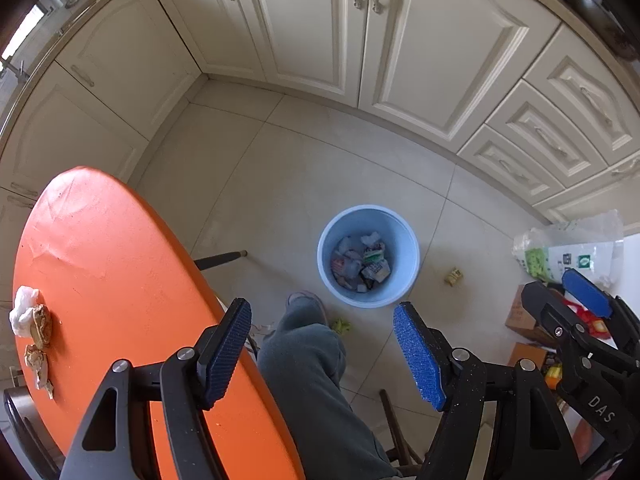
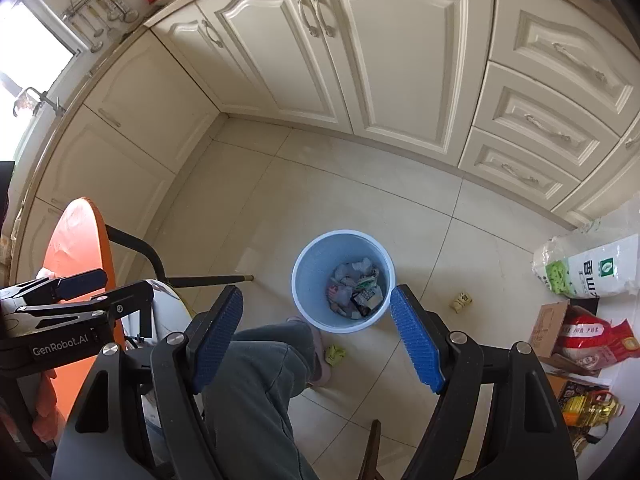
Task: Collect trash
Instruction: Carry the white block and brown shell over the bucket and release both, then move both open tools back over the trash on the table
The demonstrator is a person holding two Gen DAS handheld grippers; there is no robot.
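My left gripper (image 1: 322,348) points steeply down with its blue-padded jaws spread wide and nothing between them, and my right gripper (image 2: 316,338) hangs the same way, jaws apart and empty. Between the fingers of both I look down on my own knee in grey-green trousers (image 1: 308,364), with a slippered foot (image 2: 320,360) on the pale tiled floor (image 1: 280,184). Just past the foot stands the light blue bin (image 1: 368,256), upright and open-topped, its bottom covered with crumpled wrappers and bits of paper (image 1: 362,264). Some trash lies outside it: a small yellow-green scrap (image 1: 341,326) on the floor just beside my foot and near the bin's base, and a small yellowish wrapper (image 1: 453,276) on the tiles to the right of the bin, a little apart from it. To my left is the round orange table (image 1: 120,280), and on its far left edge sit a crumpled white tissue (image 1: 24,310) touching some brownish scraps (image 1: 40,336). On the right, against the floor's edge, a white-and-green bag (image 2: 592,268) leans above a cardboard box (image 2: 548,320), a red bag (image 2: 588,336) and a bottle of yellow oil (image 2: 588,406). Cream cabinet doors and drawers (image 2: 400,60) curve around the back of the floor.
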